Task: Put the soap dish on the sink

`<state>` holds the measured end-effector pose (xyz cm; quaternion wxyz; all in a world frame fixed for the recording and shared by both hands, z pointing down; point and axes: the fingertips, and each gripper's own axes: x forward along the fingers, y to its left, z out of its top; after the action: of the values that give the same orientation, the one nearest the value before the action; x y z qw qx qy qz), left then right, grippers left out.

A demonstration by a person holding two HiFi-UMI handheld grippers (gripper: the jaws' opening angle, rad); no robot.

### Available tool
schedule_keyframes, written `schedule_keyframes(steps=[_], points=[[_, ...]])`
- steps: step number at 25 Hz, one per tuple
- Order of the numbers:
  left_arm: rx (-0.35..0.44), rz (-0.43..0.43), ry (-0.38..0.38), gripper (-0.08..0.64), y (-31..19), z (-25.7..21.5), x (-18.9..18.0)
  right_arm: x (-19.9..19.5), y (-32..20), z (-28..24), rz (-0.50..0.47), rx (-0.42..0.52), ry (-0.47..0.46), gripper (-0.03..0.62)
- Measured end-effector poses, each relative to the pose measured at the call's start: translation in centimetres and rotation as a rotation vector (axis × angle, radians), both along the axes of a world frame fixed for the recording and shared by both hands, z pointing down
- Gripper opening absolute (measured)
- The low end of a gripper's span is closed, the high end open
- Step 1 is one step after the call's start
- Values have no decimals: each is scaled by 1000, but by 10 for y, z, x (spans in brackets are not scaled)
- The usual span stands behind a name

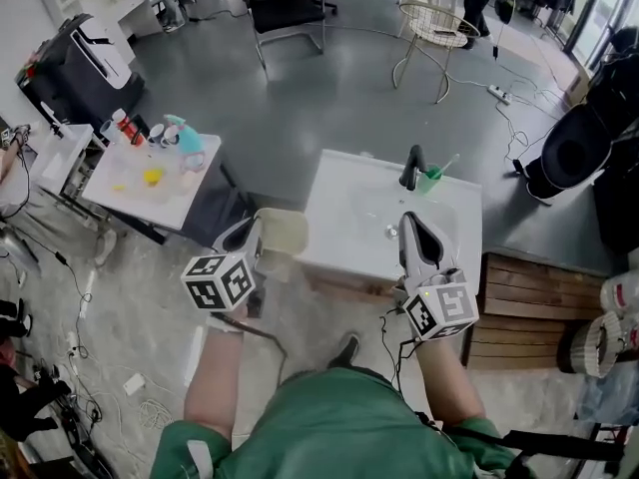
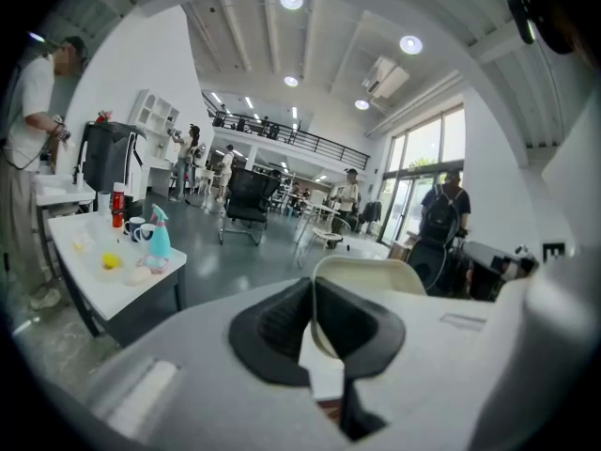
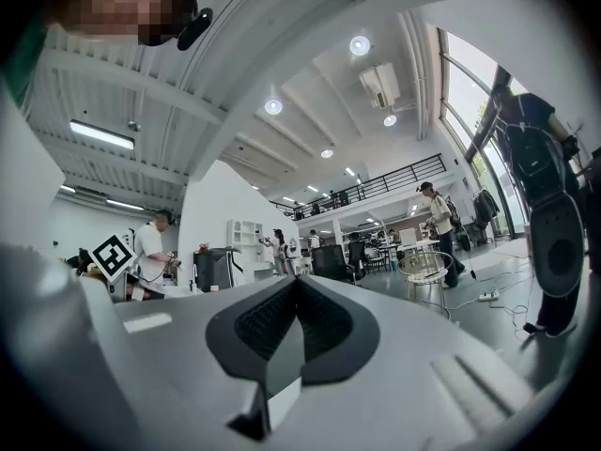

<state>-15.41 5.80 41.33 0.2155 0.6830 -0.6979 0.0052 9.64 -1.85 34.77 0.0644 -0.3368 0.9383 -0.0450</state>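
Head view, from my left: a white desk (image 1: 128,190) carries a teal spray bottle (image 1: 186,135), mugs, a red bottle and something small and yellow. It stands well apart from the sink (image 1: 344,230).

Next comes my left hand-held gripper (image 1: 258,236), with its marker cube nearest me. Its jaws are clamped on the soap dish (image 1: 284,236), a cream, rounded tray. The dish is held in the air at the sink's left front edge, partly in front of that edge; I cannot tell whether it touches the sink. In the left gripper view the black pads (image 2: 282,319) of the left hand-held gripper (image 2: 313,301) pinch one side of the dish (image 2: 368,274), which stands up beyond them.

The sink is a white square unit with a shallow basin. A black tap (image 1: 411,167) stands at its far edge, and a green cup (image 1: 431,176) sits just beside the tap, to its right.

My right hand-held gripper (image 1: 412,226) hovers over the sink's front right part, pointing towards the tap. In the right gripper view the jaws of this hand-held gripper (image 3: 297,301) are pressed together with nothing between them.
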Motion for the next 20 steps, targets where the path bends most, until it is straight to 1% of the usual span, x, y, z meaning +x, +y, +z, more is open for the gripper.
schedule_keyframes(steps=[4, 10, 15, 20], points=[[1, -5, -14, 12, -25, -8, 8, 9, -23, -1, -4, -14, -18, -3], [-2, 17, -32, 11, -53, -11, 26, 27, -47, -1, 10, -17, -27, -3], [-5, 34, -29, 11, -68, -14, 23, 26, -56, 0, 24, -26, -23, -3], [-15, 60, -6, 12, -90, -3, 12, 19, -65, 8, 49, -34, 8, -3]])
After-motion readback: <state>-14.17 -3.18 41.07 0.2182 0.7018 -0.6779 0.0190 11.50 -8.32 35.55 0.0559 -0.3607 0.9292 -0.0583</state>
